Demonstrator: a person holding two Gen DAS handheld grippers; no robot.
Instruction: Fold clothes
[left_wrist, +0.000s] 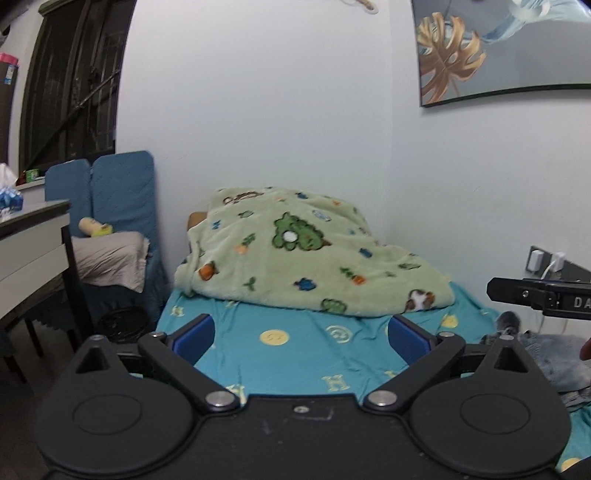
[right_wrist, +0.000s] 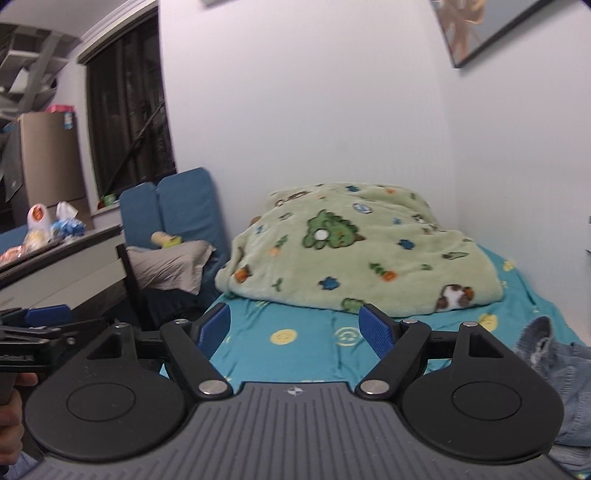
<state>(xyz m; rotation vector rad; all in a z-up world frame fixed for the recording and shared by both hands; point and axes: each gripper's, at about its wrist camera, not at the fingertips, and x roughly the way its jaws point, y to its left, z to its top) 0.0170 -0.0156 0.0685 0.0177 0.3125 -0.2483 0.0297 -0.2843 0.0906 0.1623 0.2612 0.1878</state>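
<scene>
The left gripper (left_wrist: 301, 338) is held above the bed with its two blue-padded fingers (left_wrist: 195, 338) spread wide and nothing between them; the right gripper (right_wrist: 295, 330) hovers likewise, its fingers (right_wrist: 375, 332) apart and empty. Between both pairs of fingers shows the teal bedsheet (left_wrist: 295, 354), printed with yellow smiley faces. The clothes to fold, a crumpled heap of blue denim (right_wrist: 565, 373), lie on the sheet at the right, near the right gripper's right finger but not touching it; the left wrist view catches only a corner of that heap (left_wrist: 554, 358) at its right edge. The left view alone shows the other gripper's black body coming in from the right, two white plugs in a wall socket (left_wrist: 545, 260), and the whole gold leaf picture (left_wrist: 498, 48), of which the right view has one corner. The right view alone shows a tall cardboard box (right_wrist: 50, 155), filled plastic bags on the desk (right_wrist: 62, 251), and a hand (right_wrist: 11, 417) on the left gripper's handle. Farther up the bed lies one bunched green fleece blanket (right_wrist: 362, 254) against pale walls. To the left stand one upright blue folded mat (left_wrist: 122, 192), one grey pillow (left_wrist: 110, 258) and a dark window (right_wrist: 129, 122)
</scene>
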